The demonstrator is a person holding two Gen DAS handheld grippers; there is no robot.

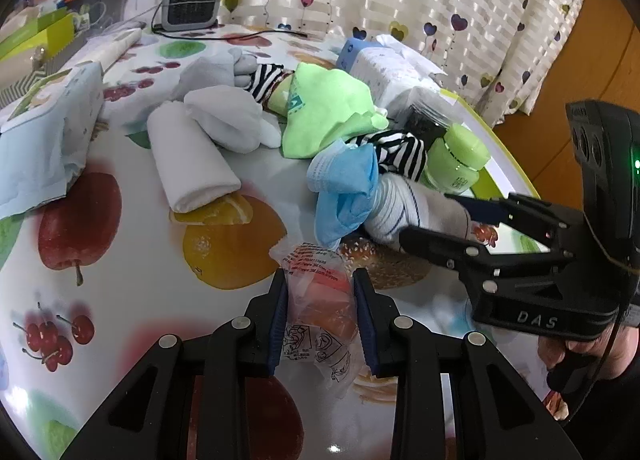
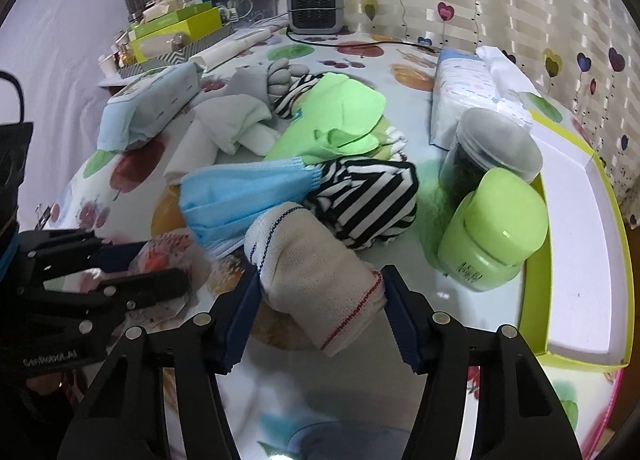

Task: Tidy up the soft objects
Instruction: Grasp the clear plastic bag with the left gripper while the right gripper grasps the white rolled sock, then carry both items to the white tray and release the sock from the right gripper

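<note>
The beige knit sock lies on the fruit-print table, long axis slanting across the right tongs, whose pads bracket it at both flanks without clearly squeezing. Just beside it to the left, the left tongs pinch a clear plastic packet. Only the left wrist view shows the packet's print; only the right shows the sock's red-stitched cuff.

Left claw narrowed and angled down, right claw half-closed, tilted down
</note>
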